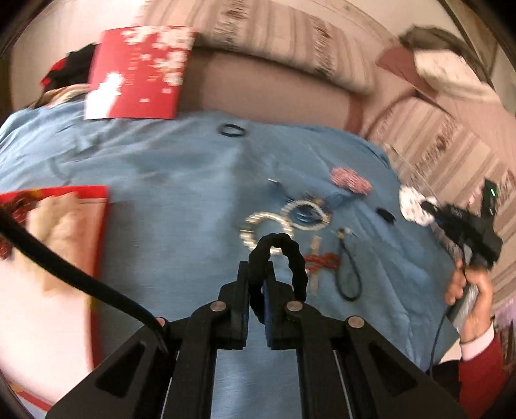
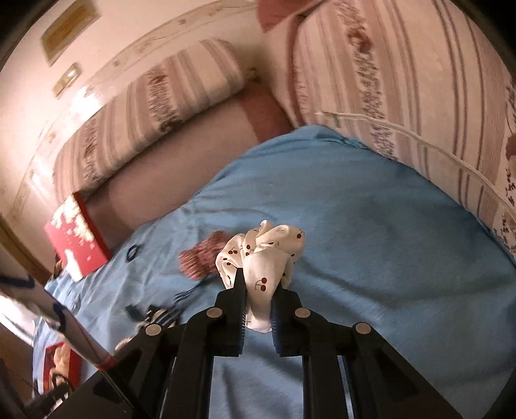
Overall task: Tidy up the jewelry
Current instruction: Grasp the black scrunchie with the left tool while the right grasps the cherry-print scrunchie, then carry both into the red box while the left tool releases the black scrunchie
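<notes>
L gripper (image 1: pixel 256 280) fingers clenched on black scrunchie (image 1: pixel 283 254), lifted over blue blanket (image 1: pixel 161 180). R gripper (image 2: pixel 258 290) grasps white cherry scrunchie (image 2: pixel 264 254), also above blanket. Keep both pinched, carry clear of pile. On blanket: 2 bead bracelets (image 1: pixel 267 225), 1 pink scrunchie (image 1: pixel 350 180), 2 red boxes (image 1: pixel 142 71).

A blue cloth (image 1: pixel 161 180) covers a bed, with a red card (image 1: pixel 138 74) with white speckles propped at its far edge, striped pink-and-white cushions (image 2: pixel 151 106) along the wall behind, and small framed pictures (image 2: pixel 69 29) above.
</notes>
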### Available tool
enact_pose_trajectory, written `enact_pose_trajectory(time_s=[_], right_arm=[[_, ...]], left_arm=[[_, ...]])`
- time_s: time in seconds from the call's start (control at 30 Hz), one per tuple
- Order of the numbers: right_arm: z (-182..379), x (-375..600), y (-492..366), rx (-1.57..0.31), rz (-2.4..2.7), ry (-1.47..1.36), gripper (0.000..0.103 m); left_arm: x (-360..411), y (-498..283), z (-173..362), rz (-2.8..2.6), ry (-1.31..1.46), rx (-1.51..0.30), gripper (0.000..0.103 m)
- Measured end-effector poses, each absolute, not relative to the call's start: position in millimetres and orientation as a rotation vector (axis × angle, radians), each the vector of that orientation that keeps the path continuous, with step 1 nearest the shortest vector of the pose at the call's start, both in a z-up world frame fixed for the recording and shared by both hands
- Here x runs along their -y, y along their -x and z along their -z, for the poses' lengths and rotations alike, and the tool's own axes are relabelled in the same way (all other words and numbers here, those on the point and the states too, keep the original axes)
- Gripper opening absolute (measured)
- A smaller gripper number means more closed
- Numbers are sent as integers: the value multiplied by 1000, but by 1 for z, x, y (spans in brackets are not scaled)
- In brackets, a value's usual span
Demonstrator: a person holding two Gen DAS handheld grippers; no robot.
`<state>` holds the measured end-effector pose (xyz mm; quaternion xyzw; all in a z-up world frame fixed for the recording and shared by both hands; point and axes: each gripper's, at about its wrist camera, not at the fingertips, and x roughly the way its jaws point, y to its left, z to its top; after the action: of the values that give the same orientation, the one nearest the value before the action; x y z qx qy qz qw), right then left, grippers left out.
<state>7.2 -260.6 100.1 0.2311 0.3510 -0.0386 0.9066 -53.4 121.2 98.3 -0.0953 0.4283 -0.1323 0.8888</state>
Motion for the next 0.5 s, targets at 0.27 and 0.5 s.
enact_pose_trajectory(time_s=[0.27,0.5], right_arm=[[-104,158,4,-758,-82,-323,14],[-92,47,10,-862,-320,-296,14]], left_arm=[[-221,63,-107,98,339,-856,7],[-293,69,-105,-98,307,-896,7]])
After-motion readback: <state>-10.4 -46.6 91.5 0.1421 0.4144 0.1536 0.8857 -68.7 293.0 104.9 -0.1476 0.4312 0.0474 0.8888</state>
